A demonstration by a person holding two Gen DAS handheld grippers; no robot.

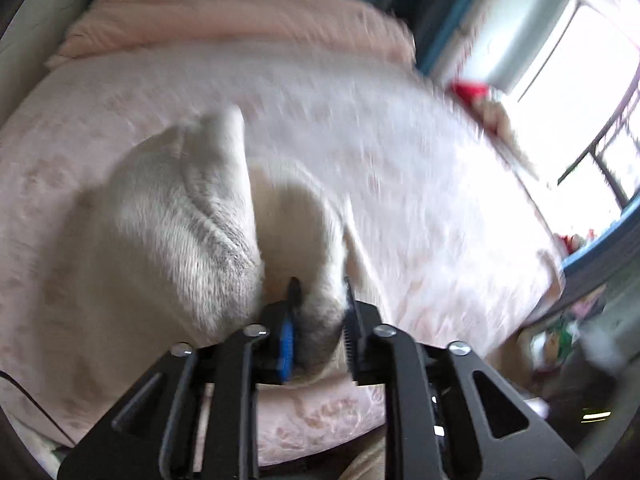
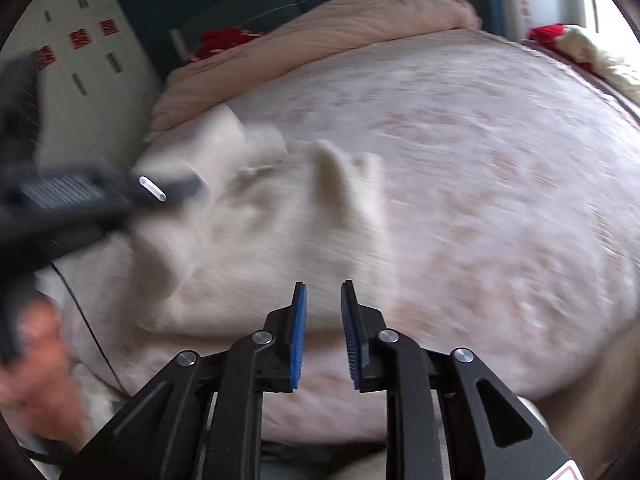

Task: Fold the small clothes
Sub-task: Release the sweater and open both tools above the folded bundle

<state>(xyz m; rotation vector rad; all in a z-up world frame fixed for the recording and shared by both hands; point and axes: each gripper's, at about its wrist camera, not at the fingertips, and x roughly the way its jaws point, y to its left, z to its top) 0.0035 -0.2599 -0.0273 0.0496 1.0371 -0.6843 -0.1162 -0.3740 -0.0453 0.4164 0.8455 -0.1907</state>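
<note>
A cream knitted garment (image 1: 180,220) lies bunched on the pink bed (image 1: 380,128), blurred by motion. My left gripper (image 1: 320,282) is shut on a fold of it, and the cloth fills the narrow gap between the pads. In the right wrist view the same garment (image 2: 280,240) spreads out ahead of my right gripper (image 2: 323,286). Its jaws stand a little apart with nothing between them, just above the cloth's near edge. The left gripper (image 2: 80,196) shows as a dark blur at the left, over the garment's left end, with a hand (image 2: 36,360) below it.
A folded pink quilt (image 1: 240,12) lies along the far end of the bed, with red cloth (image 2: 224,42) behind it. A bright window (image 1: 560,80) is at the right and a white cabinet (image 2: 80,60) at the left. A black cable (image 2: 92,332) trails over the bed's left side.
</note>
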